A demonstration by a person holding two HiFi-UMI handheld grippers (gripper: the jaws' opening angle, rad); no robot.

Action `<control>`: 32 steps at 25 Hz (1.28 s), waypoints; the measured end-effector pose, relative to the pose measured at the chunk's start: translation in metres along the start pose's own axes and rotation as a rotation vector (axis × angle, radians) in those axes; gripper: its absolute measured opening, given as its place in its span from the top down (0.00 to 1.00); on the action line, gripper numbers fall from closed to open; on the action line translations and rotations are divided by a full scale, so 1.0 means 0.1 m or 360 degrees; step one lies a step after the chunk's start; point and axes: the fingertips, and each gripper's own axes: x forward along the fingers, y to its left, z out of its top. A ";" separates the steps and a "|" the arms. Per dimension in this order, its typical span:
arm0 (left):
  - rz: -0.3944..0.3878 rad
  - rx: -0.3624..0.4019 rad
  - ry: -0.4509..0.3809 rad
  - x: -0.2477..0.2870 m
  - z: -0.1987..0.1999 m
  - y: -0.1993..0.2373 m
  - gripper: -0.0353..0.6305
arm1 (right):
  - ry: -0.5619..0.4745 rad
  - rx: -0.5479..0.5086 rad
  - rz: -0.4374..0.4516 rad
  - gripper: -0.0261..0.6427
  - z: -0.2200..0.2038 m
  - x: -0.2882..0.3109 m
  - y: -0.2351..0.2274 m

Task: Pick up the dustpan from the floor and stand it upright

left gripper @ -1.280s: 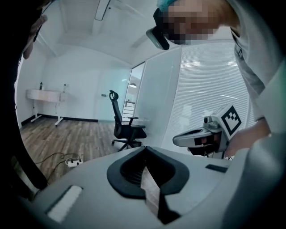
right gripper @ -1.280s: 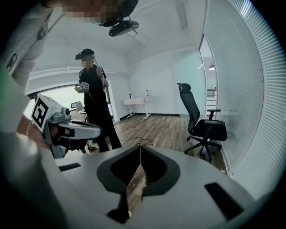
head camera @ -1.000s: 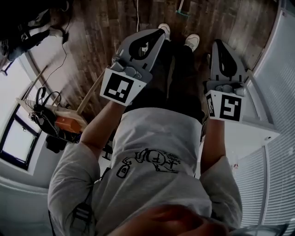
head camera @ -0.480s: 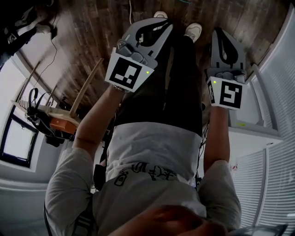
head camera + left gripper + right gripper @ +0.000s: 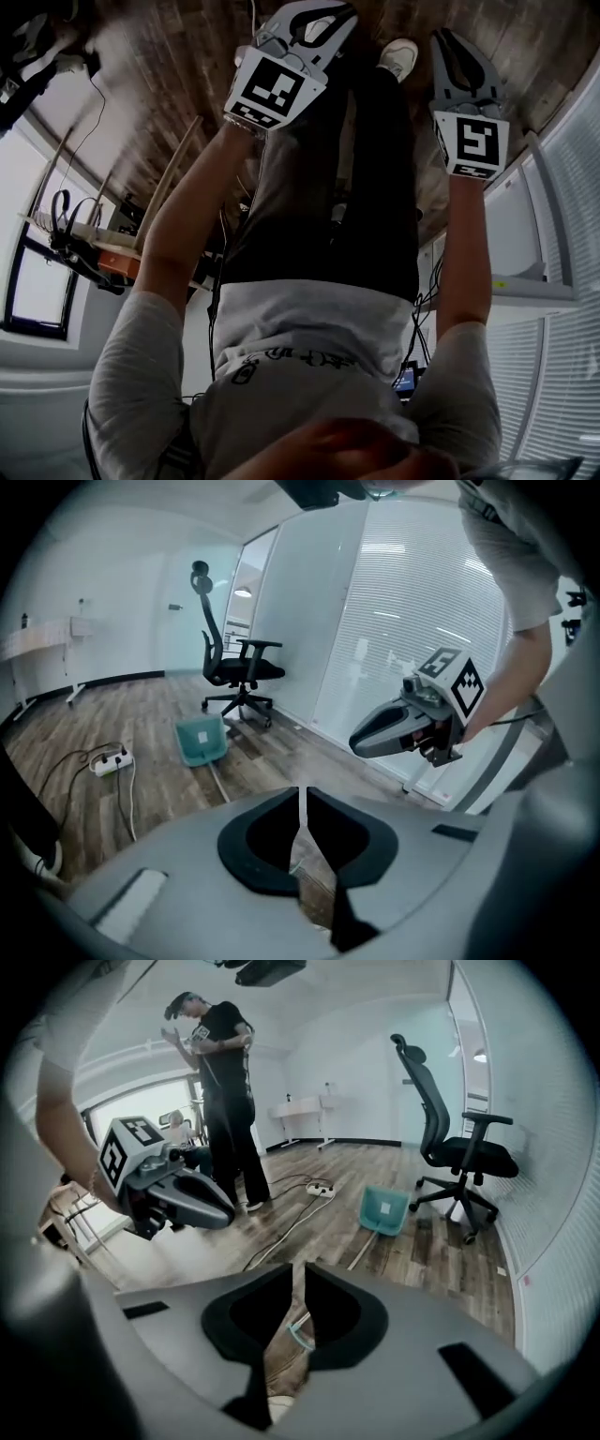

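**Left gripper** (image 5: 300, 803): in the head view it sits lower toward the floor than a second ago. Grey moulded shell, black padded jaws pressed together, nothing between them.

**Dustpan** (image 5: 202, 740): ahead of both grippers and well apart from them, lying on the wood-plank floor (image 5: 159, 705). Squarish teal plastic scoop with a long, pale, thin handle (image 5: 218, 782). It looks untouched, so this is judged the approach stage.

**Right gripper** (image 5: 298, 1283): lowered likewise. Same shell, jaws closed and empty.

A black office chair (image 5: 240, 670) stands on the wood floor (image 5: 141, 705) — a white power strip (image 5: 110, 759) lies near it.
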 end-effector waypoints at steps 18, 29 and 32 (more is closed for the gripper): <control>-0.0203 0.0176 0.0368 1.75 -2.24 0.47 0.82 | 0.0249 -0.0076 0.0218 0.85 -2.01 1.66 -0.20; -0.0268 0.0173 0.0549 2.60 -3.40 0.64 0.79 | 0.0436 -0.0199 0.0332 0.84 -3.25 2.62 -0.28; -0.0245 0.0163 0.0600 2.74 -3.65 0.71 0.78 | 0.0506 -0.0197 0.0332 0.83 -3.50 2.81 -0.28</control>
